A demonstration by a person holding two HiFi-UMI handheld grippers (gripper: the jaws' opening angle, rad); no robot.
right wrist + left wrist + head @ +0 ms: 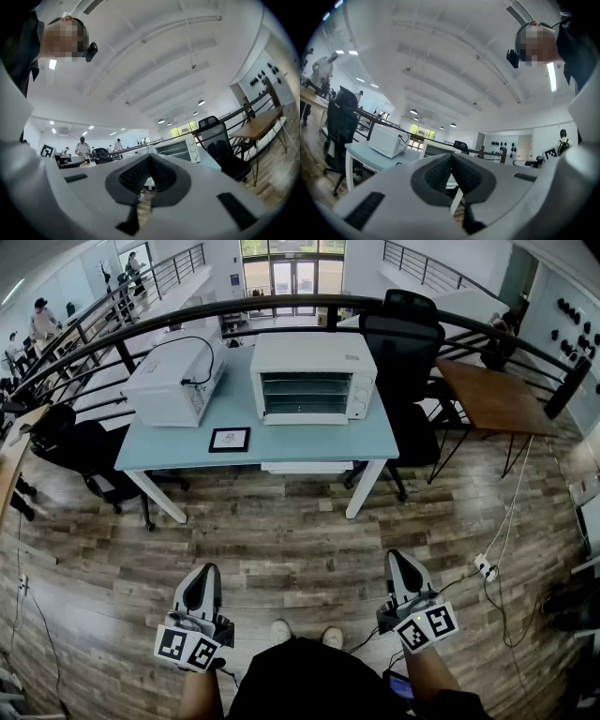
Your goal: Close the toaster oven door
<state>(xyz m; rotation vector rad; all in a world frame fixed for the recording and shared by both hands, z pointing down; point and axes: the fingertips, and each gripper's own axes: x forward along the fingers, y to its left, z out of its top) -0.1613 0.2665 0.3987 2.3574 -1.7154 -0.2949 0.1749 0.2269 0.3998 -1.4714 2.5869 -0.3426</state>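
Left tongs (451, 159) pressed together, nothing between the pads, and the right tongs (150, 160) are the same: closed and empty. Both are held level and low in front of the person, out over the plank floor (281, 549). They're well short of the work. Ahead sits the pale blue desk (375, 442), and the white toaster oven (312, 378) stands near the middle of its top. A microwave (175, 381) is off to its left, a small marker card (230, 439) lies in front, and a black chair (403, 334) stands behind. The racks show plainly through the oven's front, so the door (309, 419) looks dropped open. That pale strip along the lower front is my best guess at it, and it's too far off to be sure. It should be a light, stiff flap, metal-framed with a glass pane, swinging on a bottom hinge. The surface will be smooth and slippery, so pinching looks poor. Closed tongs under the free front edge or handle bar, lifting it up and in, seems the better bet. The oven itself is probably light enough to skid back, so the other tongs resting on its top would steady it. Easy at the finish, since glass won't like a slam.
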